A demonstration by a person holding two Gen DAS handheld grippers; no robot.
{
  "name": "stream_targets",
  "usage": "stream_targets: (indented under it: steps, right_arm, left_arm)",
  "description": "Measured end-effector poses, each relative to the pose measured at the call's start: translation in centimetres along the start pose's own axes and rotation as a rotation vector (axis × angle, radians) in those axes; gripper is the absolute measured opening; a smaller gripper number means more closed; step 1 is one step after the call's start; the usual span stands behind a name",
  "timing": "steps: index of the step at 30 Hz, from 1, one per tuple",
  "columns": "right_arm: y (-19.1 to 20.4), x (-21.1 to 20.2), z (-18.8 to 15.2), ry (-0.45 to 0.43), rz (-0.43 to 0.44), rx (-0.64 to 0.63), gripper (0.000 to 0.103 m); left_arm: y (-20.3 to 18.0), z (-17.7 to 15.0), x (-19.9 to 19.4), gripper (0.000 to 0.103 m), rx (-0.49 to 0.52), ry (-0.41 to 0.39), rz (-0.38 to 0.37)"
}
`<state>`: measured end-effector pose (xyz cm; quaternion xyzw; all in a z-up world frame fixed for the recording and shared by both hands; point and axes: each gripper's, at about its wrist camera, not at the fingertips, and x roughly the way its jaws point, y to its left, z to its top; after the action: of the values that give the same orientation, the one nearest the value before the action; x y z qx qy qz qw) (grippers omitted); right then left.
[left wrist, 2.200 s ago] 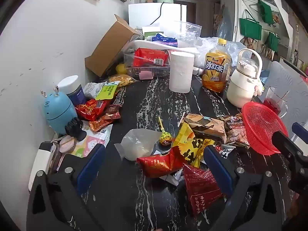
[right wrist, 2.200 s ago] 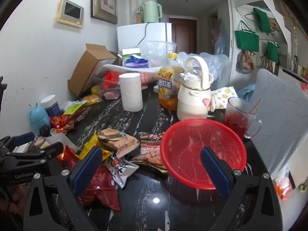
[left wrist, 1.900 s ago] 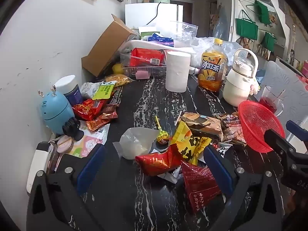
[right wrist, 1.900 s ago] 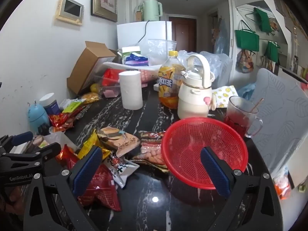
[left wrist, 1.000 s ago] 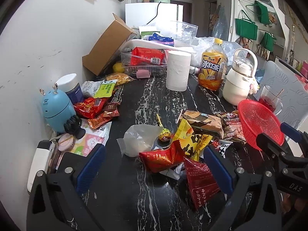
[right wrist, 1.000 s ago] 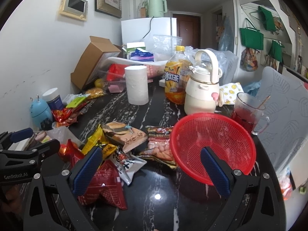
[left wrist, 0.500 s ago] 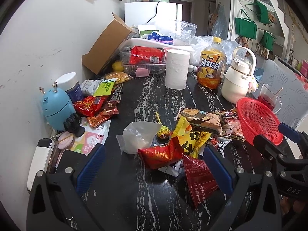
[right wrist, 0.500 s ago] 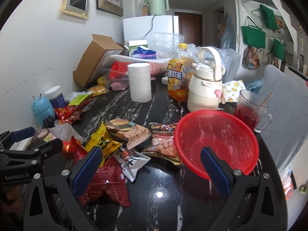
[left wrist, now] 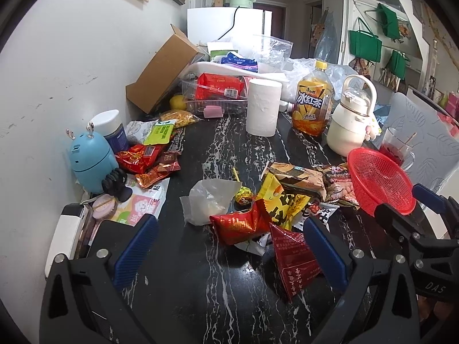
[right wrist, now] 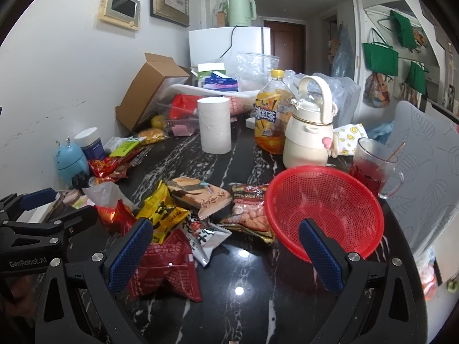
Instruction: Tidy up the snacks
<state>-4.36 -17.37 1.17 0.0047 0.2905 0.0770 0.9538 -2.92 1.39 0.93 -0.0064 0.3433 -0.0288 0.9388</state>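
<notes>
So from where I'm standing, both grippers hover low over the near edge of the black marble-veined tabletop [left wrist: 223,286], and neither one is holding anything. The left gripper [left wrist: 229,246] has its blue-padded fingers [left wrist: 134,246] spread wide apart, aimed at the heap of snack packets in the middle. The right gripper [right wrist: 226,249] is just as wide open, one finger over the dark red crinkly packet [right wrist: 166,269], the other just in front of the near rim of the round red plastic mesh basket [right wrist: 324,200].

My guess is the basket sits at the right end of the pile on purpose: it's empty, so it looks like the drop-off spot, and nothing has gone in yet. The peanut packet with a clear window [right wrist: 249,209] lies touching its rim, so that seems like the easy first pick for the right side. The shiny red foil packet [left wrist: 238,222] and the yellow-and-black packet [left wrist: 278,203] overlap each other nearer the left gripper, which probably explains the split.

A second little bunch of red and orange foil packets [left wrist: 143,160] is parked by the wall next to the pale blue rounded gadget [left wrist: 89,160], well apart from the basket. Those will likely need a longer reach.

The glass mug of red drink [right wrist: 373,169] stands right behind the basket, so sloppy swings there could tip it.
</notes>
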Motion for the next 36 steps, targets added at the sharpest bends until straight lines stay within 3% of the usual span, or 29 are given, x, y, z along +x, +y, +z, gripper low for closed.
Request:
stream_targets:
  steps: [21, 36]
  right_arm:
    - [1.9, -2.5, -0.2, -0.002, 0.045, -0.009, 0.103]
    - [4.3, 1.2, -2.6, 0.123, 0.128, -0.057, 0.103]
  left_arm:
    - [1.4, -1.0, -3.1, 0.103, -0.008, -0.042, -0.004]
    - [3.5, -3.8, -0.5, 0.103, 0.003, 0.03, -0.018]
